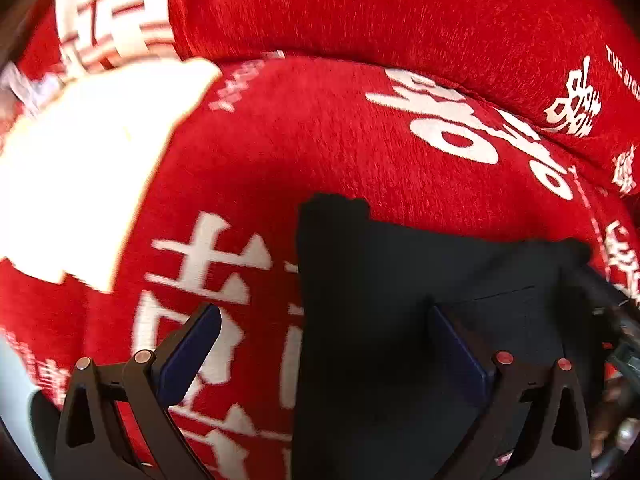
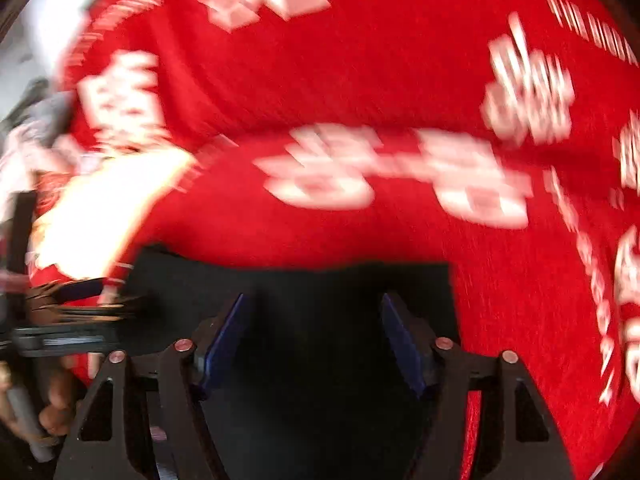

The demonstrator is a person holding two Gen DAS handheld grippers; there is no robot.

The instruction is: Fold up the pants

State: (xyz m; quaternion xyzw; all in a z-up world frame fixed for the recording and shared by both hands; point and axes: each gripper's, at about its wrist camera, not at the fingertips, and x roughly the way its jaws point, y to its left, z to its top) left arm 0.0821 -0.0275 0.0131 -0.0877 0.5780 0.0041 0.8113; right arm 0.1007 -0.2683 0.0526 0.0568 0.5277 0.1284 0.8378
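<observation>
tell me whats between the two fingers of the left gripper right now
In the left wrist view, the left gripper is open; between its fingers lie the black pants' edge and red printed cloth.

A red blanket (image 1: 360, 152) printed with white characters (image 1: 460, 132) spreads beneath me, a fold (image 1: 400, 64) crossing toward twelve o'clock; harsh sunlight (image 1: 80, 160) burns white at nine o'clock.
</observation>
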